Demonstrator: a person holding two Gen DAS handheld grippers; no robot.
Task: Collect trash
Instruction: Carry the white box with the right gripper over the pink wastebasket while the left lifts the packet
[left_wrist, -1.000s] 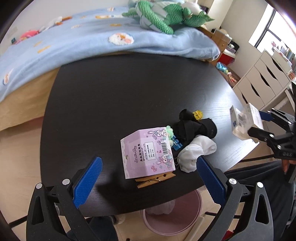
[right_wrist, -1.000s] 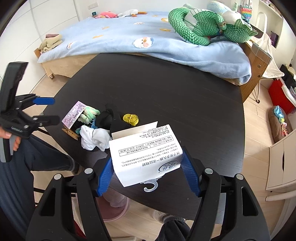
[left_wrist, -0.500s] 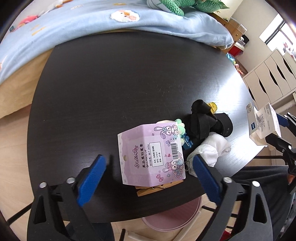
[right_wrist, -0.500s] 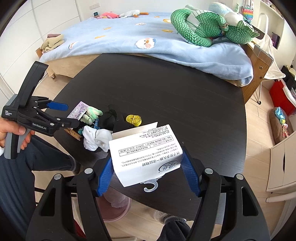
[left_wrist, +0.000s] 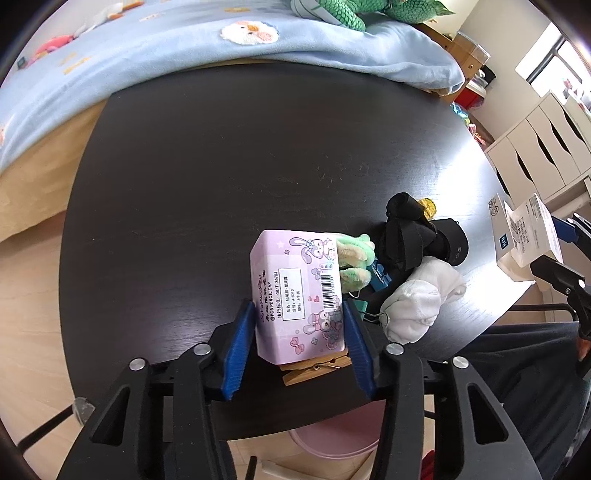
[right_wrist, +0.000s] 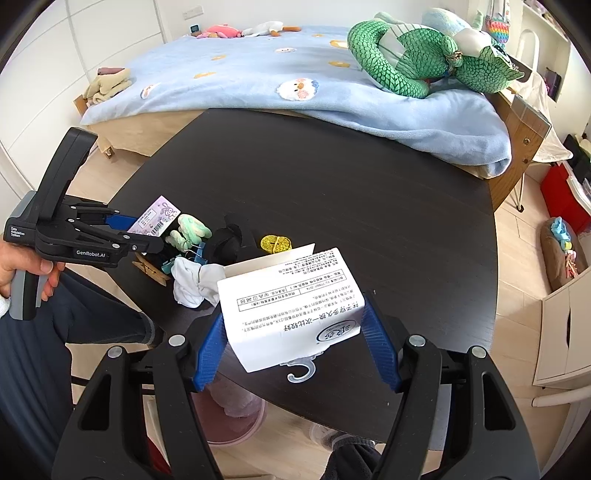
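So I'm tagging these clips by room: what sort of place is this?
Most likely a bedroom at home. A bed with a blue blanket stands behind the dark table, a green plush toy lies on it, and white drawers stand to the side.

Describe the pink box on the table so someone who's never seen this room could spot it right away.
On the dark round table, look at the clutter near the front edge. The pink box stands between the left tool's closing blue fingers, beside a fuzzy green toy. Only it has cartoon rabbits and a barcode.
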